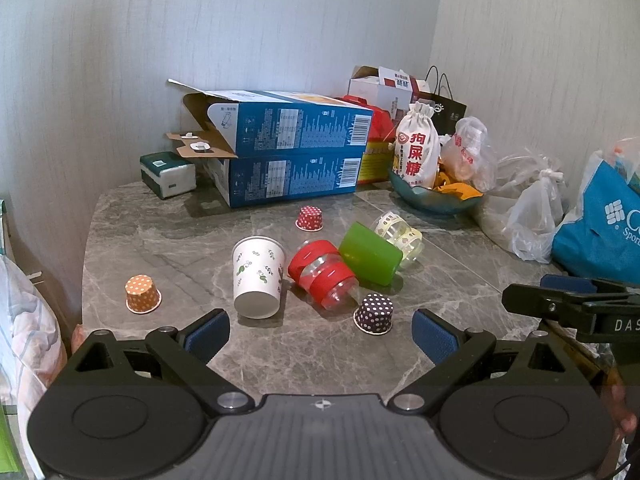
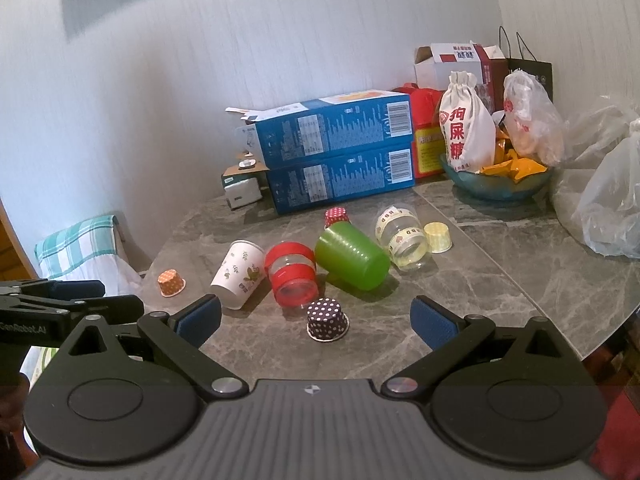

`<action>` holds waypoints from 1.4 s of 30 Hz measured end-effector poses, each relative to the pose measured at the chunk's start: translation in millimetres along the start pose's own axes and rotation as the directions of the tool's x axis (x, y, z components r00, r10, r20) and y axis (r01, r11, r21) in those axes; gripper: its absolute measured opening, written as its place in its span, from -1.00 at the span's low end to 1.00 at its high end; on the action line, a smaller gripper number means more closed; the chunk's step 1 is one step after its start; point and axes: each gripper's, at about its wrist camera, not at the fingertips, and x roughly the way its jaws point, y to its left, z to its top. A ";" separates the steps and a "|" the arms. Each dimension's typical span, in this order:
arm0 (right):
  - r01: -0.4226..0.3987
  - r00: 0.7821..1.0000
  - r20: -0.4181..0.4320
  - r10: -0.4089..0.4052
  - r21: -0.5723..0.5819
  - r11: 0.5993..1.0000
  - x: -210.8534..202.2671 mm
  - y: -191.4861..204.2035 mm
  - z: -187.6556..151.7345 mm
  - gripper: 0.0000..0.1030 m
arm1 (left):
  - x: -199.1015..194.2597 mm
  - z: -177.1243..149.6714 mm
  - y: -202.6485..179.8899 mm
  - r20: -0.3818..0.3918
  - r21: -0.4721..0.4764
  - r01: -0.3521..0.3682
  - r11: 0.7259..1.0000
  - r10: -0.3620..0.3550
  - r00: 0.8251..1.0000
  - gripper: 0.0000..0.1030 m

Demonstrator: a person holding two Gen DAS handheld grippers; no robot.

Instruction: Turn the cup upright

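Several cups lie on their sides on the grey marble table (image 1: 168, 248): a white paper cup with leaf print (image 1: 257, 276) (image 2: 237, 274), a clear cup with red bands (image 1: 323, 276) (image 2: 291, 274), a green plastic cup (image 1: 370, 254) (image 2: 351, 258) and a clear cup with patterned bands (image 1: 400, 234) (image 2: 402, 238). Small dotted paper cups stand upside down: purple (image 1: 374, 314) (image 2: 327, 319), orange (image 1: 142, 294) (image 2: 171, 283), red (image 1: 309, 219) (image 2: 335, 216); a yellow one (image 2: 438, 237) lies on its side. My left gripper (image 1: 320, 338) and right gripper (image 2: 316, 322) are open and empty, near the table's front edge.
Two stacked blue boxes (image 1: 296, 152) (image 2: 340, 152), a tissue pack (image 1: 168, 174), a teal bowl of snacks with a white pouch (image 1: 432, 196) (image 2: 496, 184), plastic bags (image 1: 524, 216) (image 2: 612, 208) and a blue bag (image 1: 604, 232) crowd the back and right. Walls close in behind.
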 end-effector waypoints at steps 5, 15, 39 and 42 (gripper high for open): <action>0.003 1.000 -0.007 -0.003 -0.001 1.000 0.7 -0.7 0.4 0.98 | 0.4 -0.5 -0.5 -0.004 0.001 -0.001 1.000 0.001 1.000 0.92; 0.005 1.000 -0.012 -0.005 -0.001 1.000 1.4 -0.8 0.6 0.98 | 2.5 1.9 -0.8 -0.008 0.002 -0.002 1.000 0.002 1.000 0.92; 0.009 0.999 -0.039 -0.010 -0.005 1.000 10.5 -1.4 2.2 0.98 | 13.8 3.0 -1.3 -0.027 0.006 -0.010 1.000 0.010 1.000 0.92; 0.010 0.999 -0.047 -0.010 -0.005 1.000 15.4 -3.5 3.5 0.98 | 18.5 3.8 0.9 -0.035 0.006 -0.006 1.000 0.007 0.999 0.92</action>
